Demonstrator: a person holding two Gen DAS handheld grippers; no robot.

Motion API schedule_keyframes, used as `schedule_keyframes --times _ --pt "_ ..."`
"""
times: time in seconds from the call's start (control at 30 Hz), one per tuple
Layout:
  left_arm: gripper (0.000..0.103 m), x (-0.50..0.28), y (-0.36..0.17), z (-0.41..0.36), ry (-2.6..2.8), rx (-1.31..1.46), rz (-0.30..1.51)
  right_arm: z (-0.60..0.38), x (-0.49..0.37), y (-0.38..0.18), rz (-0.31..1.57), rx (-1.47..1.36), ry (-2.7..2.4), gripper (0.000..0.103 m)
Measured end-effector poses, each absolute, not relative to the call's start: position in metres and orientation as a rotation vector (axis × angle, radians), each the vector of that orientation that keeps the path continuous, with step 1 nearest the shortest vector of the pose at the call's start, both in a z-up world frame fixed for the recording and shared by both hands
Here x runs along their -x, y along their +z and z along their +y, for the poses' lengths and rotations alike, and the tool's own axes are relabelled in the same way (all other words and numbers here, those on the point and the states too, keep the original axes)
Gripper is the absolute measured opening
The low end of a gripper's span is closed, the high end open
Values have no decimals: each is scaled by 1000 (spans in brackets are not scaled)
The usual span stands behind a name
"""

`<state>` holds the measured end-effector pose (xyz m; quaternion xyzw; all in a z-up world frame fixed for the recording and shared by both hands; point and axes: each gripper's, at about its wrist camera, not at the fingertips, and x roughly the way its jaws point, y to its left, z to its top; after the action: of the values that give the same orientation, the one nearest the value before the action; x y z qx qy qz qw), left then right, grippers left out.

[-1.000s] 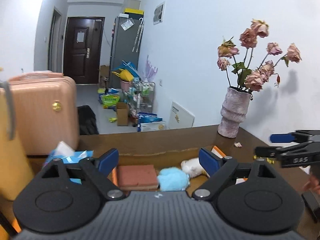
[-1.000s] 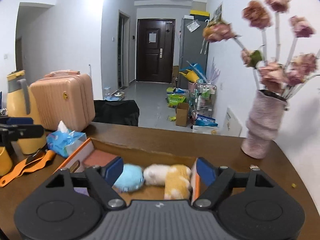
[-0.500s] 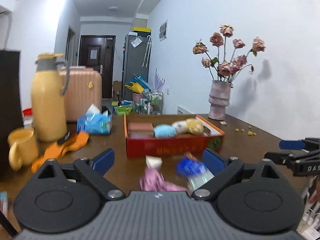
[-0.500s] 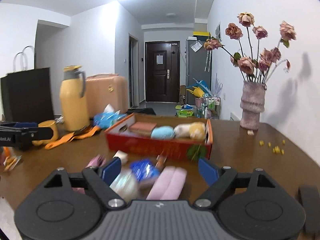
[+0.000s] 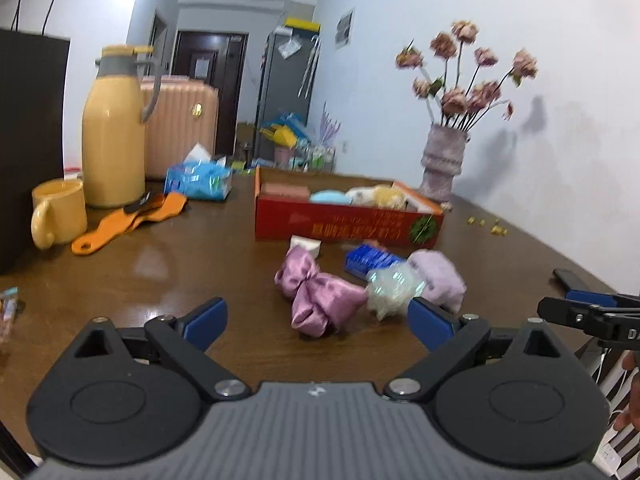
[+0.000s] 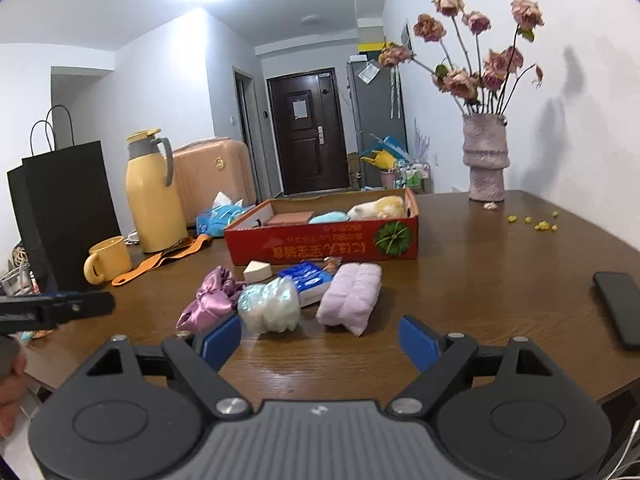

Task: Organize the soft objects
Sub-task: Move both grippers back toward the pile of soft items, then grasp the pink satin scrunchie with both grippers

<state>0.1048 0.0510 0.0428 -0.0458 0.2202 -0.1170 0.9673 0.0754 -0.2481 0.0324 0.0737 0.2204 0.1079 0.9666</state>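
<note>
Both grippers hang over the near edge of the brown table, and each one is spread wide with nothing between its blue pads. The left gripper points at a shiny pink bow. The right gripper points at a pale puffy ball and a folded purple towel.

These soft things lie close together on the table, with a blue pack and a small white sponge just behind them.

Next comes the red box. Inside sit a brick-colored pad, a blue soft thing and a white and yellow plush.

The right view shows a black phone lying alone at the right of the table; the left view shows only its corner. The left view shows the right gripper's tips at its right edge, and the right view shows the left gripper's tips at its left edge.

Farther back stand a yellow mug, a yellow jug, tissues and a vase of dried roses.
</note>
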Motion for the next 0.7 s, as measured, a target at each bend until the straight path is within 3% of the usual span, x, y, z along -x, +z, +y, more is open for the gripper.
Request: schedule_keyframes --times 0.3,0.5,0.53,0.57,0.6,0.7 --pt "99 -152 32 99 -72 96 470 -170 -134 14 498 -179 506 80" --pt "99 -173 33 122 -33 98 484 -94 -203 -2 579 -23 384 77" --pt "99 -175 32 124 -32 98 489 -89 -211 -4 592 -25 376 65" --pt "99 -177 31 125 -32 99 494 -85 -218 -8 608 -21 368 44" --pt "99 -179 29 126 -33 102 499 -83 -223 -11 629 -21 374 36" --pt "99 -187 25 127 -56 117 516 -93 -221 -12 630 -43 439 28"
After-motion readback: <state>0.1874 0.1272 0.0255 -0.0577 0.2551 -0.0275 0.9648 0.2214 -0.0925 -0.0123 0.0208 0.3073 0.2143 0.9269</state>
